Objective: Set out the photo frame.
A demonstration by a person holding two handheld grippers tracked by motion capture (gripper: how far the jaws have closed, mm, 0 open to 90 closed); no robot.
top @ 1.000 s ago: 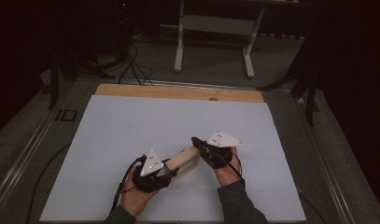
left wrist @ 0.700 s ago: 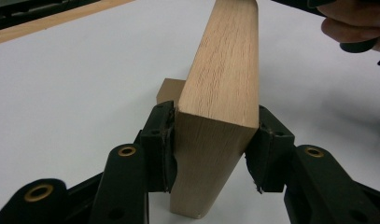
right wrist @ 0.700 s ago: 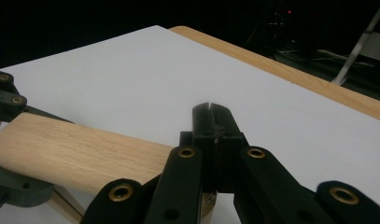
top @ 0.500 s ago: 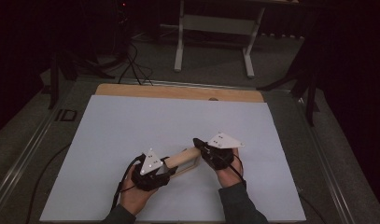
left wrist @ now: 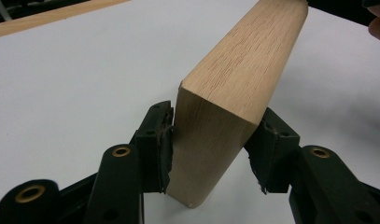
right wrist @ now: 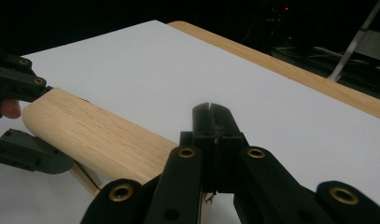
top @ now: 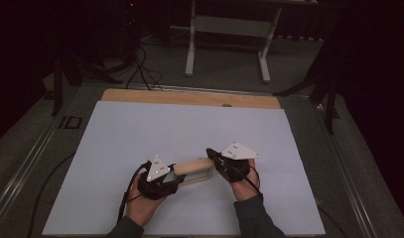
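A pale wooden block (top: 192, 167) with rounded edges lies across the white sheet (top: 189, 124) near its front, between my two grippers. My left gripper (top: 175, 173) holds the block's left end (left wrist: 243, 70). The block sits tilted between the jaws, and both black pads (left wrist: 165, 140) touch its sides. These jaws have just been opening a little with the block still between them. My right gripper (top: 212, 157) is at the block's right end. Its jaws (right wrist: 211, 116) are pressed together above the wood (right wrist: 94, 135), with nothing seen between them.
A strip of wooden board (top: 189, 97) runs along the sheet's far edge. Beyond the table stand a white frame (top: 227, 44) and loose cables (top: 140, 64) on a dark floor. Metal rails (top: 35, 148) border the table.
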